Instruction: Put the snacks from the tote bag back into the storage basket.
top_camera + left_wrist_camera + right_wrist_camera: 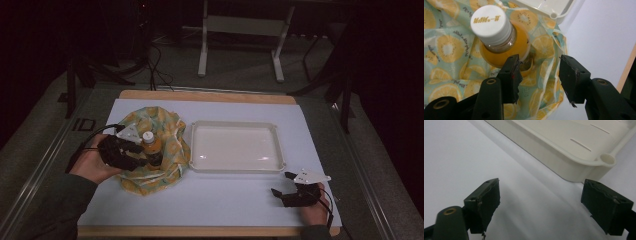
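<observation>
So far the bottle [151, 146] of orange drink stands upright on the lemon-print cloth bag [165, 130], just left of the white tray [235, 165], and has not been lifted. The tray, taken as the landmark, has nothing in it; it sits mid-worktop [320, 130] with the bag touching or overlapping its left rim.

The left tool [142, 156] is at the bottle from the side away from the tray. In the left gripper view its jaws stand apart: one pad lies against the bottle's [504, 47] lower shoulder, below the white cap [491, 23], while the other hangs free over the bag [449, 47] on the tray side. So the left tool [539, 77] is open and holds nothing yet; the bottle sits off to one side of the gap rather than between the pads.

The right tool [285, 187] rests on the worktop below the tray's near right corner, apart from it, with its jaws wide and nothing between them. The right gripper view looks past the right tool [540, 205] at the tray's corner [607, 160].

As I judge it, the work appears to be taking the bottle out of the bag, perhaps towards the tray. The approach is nearly made; centring the jaws around the bottle, closing, lifting and placing all remain.
</observation>
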The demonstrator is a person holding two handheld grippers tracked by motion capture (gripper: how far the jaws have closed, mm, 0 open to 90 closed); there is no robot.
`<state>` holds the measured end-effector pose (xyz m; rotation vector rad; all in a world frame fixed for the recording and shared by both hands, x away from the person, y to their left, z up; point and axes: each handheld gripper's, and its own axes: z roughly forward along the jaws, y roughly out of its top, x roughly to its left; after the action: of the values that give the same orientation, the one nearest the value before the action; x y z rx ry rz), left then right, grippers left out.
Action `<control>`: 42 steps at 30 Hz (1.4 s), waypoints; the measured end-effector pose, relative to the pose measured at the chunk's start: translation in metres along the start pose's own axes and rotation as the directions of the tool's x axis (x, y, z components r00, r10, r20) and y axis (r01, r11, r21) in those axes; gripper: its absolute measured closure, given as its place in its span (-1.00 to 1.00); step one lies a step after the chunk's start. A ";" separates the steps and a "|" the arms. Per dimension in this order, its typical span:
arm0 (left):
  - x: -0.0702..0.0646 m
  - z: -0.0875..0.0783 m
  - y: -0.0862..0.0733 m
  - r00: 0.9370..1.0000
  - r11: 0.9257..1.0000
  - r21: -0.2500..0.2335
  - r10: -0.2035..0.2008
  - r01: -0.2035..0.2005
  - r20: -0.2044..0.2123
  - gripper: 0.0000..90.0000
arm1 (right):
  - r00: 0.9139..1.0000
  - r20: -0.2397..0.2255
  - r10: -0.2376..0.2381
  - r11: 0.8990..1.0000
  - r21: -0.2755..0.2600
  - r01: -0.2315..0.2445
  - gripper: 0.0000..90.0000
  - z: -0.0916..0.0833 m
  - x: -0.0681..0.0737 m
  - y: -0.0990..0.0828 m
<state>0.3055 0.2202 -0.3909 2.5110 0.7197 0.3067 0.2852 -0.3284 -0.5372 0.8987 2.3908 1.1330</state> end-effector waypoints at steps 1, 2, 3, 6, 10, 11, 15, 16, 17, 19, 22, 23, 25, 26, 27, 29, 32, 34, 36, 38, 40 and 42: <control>0.001 0.000 0.000 1.000 1.000 0.003 0.000 0.000 0.000 0.14 | 1.000 0.000 0.000 1.000 0.000 0.000 -0.66 0.000 0.000 0.000; 0.002 0.000 0.001 1.000 1.000 0.005 0.001 -0.001 0.000 0.14 | 1.000 0.000 0.000 1.000 0.000 0.000 -0.66 0.000 0.000 0.000; 0.002 0.000 0.001 1.000 1.000 0.005 0.001 -0.001 0.000 0.14 | 1.000 0.000 0.000 1.000 0.000 0.000 -0.66 0.000 0.000 0.000; 0.006 0.000 0.002 1.000 1.000 0.007 -0.008 0.008 -0.001 0.14 | 1.000 0.002 -0.006 1.000 -0.001 0.006 -0.66 0.000 0.000 0.000; 0.009 0.000 0.003 1.000 1.000 0.011 -0.013 0.013 -0.004 0.14 | 1.000 0.002 -0.006 1.000 -0.001 0.006 -0.66 0.000 0.000 0.000; 0.009 -0.001 0.004 1.000 1.000 0.016 -0.015 0.015 -0.005 0.14 | 1.000 0.002 -0.005 1.000 0.000 0.005 -0.66 0.000 0.000 0.000; 0.013 -0.002 0.006 1.000 1.000 0.017 -0.017 0.017 -0.013 0.13 | 1.000 0.002 -0.006 1.000 -0.001 0.006 -0.66 0.000 0.000 0.000; 0.014 -0.002 0.007 1.000 1.000 0.018 -0.022 0.022 -0.014 0.13 | 1.000 0.002 -0.005 1.000 0.000 0.005 -0.66 0.000 0.000 0.000; 0.015 -0.002 0.008 1.000 1.000 0.018 -0.023 0.023 -0.016 0.13 | 1.000 0.002 -0.005 1.000 0.000 0.005 -0.66 0.000 0.000 0.000; 0.017 -0.003 0.010 1.000 1.000 0.022 -0.021 0.022 -0.017 0.13 | 1.000 0.002 -0.005 1.000 -0.001 0.005 -0.66 0.000 0.000 0.000; 0.019 -0.004 0.012 1.000 0.999 0.024 -0.023 0.024 -0.021 0.13 | 1.000 0.002 -0.004 1.000 0.000 0.004 -0.66 0.000 0.000 0.000; 0.020 -0.004 0.012 0.999 0.999 0.023 -0.025 0.025 -0.020 0.13 | 1.000 0.001 -0.004 1.000 -0.001 0.004 -0.66 0.000 0.000 0.000; 0.021 -0.005 0.013 0.999 0.999 0.021 -0.026 0.027 -0.020 0.13 | 1.000 0.001 -0.005 1.000 -0.002 0.005 -0.66 0.000 0.000 0.000; 0.022 -0.005 0.013 0.999 0.999 0.023 -0.026 0.027 -0.019 0.13 | 1.000 0.001 -0.004 1.000 -0.001 0.004 -0.66 0.000 0.000 0.000; 0.022 -0.005 0.013 0.999 0.999 0.023 -0.026 0.027 -0.019 0.13 | 1.000 0.001 -0.004 1.000 -0.001 0.004 -0.66 0.000 0.000 0.000; 0.023 -0.005 0.014 0.999 0.999 0.030 -0.029 0.030 -0.019 0.13 | 1.000 0.001 -0.004 1.000 0.000 0.004 -0.66 0.000 0.000 0.000; 0.026 -0.004 0.016 0.999 0.999 0.037 -0.033 0.034 -0.017 0.13 | 1.000 0.001 -0.003 1.000 0.002 0.003 -0.66 0.000 0.000 0.000; 0.027 -0.004 0.016 0.999 0.999 0.042 -0.033 0.033 -0.015 0.13 | 1.000 0.001 -0.003 1.000 0.002 0.003 -0.66 0.000 0.000 0.000; 0.028 -0.003 0.018 0.999 0.998 0.050 -0.031 0.032 -0.014 0.13 | 1.000 0.001 -0.003 1.000 0.002 0.003 -0.66 0.000 0.000 0.000; 0.029 -0.003 0.020 0.999 0.998 0.051 -0.033 0.033 -0.013 0.13 | 1.000 0.001 -0.002 1.000 0.002 0.002 -0.66 0.000 0.000 0.000; 0.030 -0.003 0.021 0.999 0.998 0.057 -0.030 0.031 -0.014 0.13 | 1.000 0.001 -0.002 1.000 0.002 0.002 -0.66 0.000 0.000 0.000; 0.030 -0.002 0.023 0.999 0.998 0.059 -0.031 0.032 -0.014 0.13 | 1.000 0.000 -0.002 1.000 0.003 0.002 -0.66 0.000 0.000 0.000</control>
<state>0.3400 0.2208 -0.3744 2.5522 0.7837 0.2944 0.2853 -0.3284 -0.5373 0.8967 2.3928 1.1291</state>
